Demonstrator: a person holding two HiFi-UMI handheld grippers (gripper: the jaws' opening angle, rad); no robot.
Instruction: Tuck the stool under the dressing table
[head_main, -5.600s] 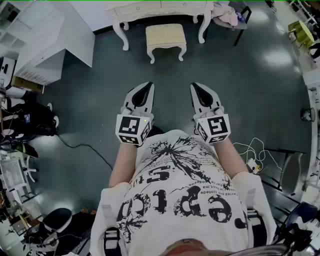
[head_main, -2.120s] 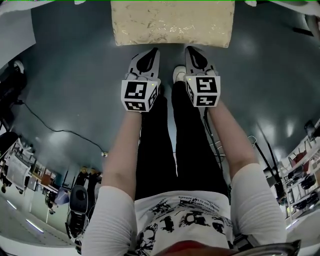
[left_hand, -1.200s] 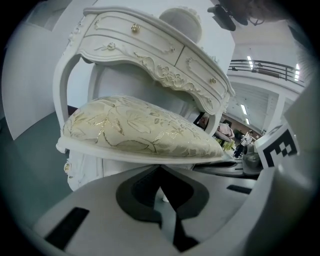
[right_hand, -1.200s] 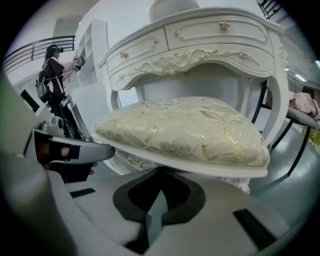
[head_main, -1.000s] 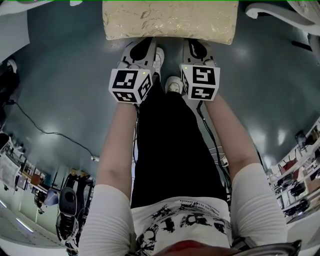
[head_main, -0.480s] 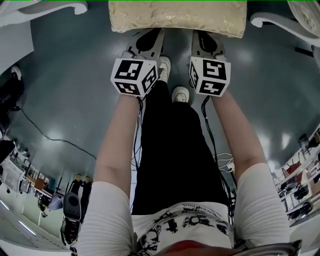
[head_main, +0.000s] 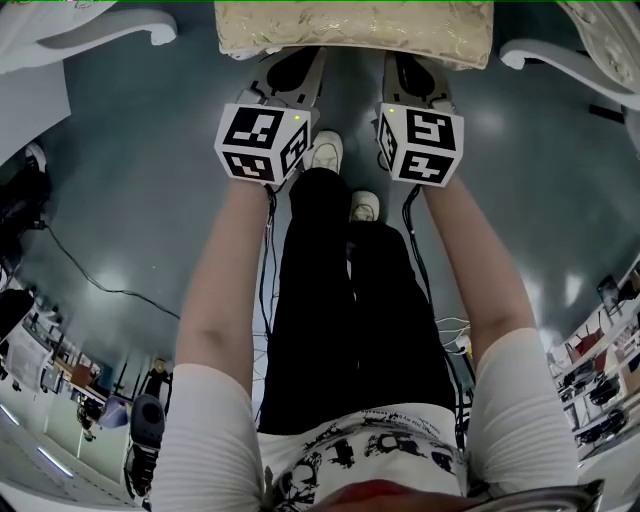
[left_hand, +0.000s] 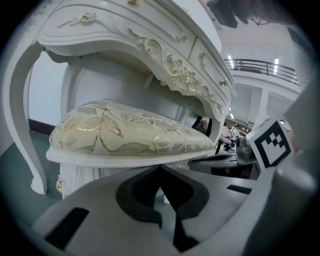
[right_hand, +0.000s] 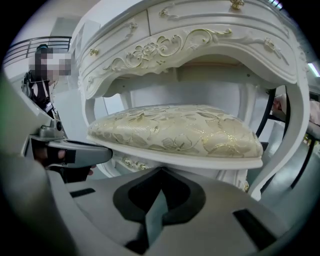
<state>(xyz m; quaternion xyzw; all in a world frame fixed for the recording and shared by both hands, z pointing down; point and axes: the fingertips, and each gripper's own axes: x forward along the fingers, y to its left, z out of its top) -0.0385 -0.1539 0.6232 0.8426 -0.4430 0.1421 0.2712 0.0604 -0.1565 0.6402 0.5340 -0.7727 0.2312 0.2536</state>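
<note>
1. Dark grey shiny floor (head_main: 120, 200) fills the head view, w/ a thin black cable (head_main: 90, 275) lying on it at the left.
2. White dressing table (left_hand: 165, 55) has curly carved trim & drawers. Its bent legs show at the top corners of the head view, one left (head_main: 110, 25) & one right (head_main: 570, 55).
3. Stool (head_main: 355, 25) w/ a cream & gold leafy cushion sits between those legs. In both gripper views its seat is under the carved front of the table (right_hand: 200, 35).
4. Left hand-held gripper (head_main: 290, 70) points at the stool's near edge, on the left part. Its tips slip out of sight below the cushion in the head view.
5. In the left gripper view the jaws of this one (left_hand: 160, 170) are pressed together at the tips, nothing between them, right below the seat rim (left_hand: 125, 132).
6. Right hand-held gripper (head_main: 412, 72) is at the same edge, on the right part. Its jaws (right_hand: 160, 170) are pressed together too, empty, just below the seat (right_hand: 180, 130).
7. Can't tell if the tips touch the wood.
8. Two white shoes (head_main: 324, 152) (head_main: 364, 206) stand on the floor between the arms.
</note>
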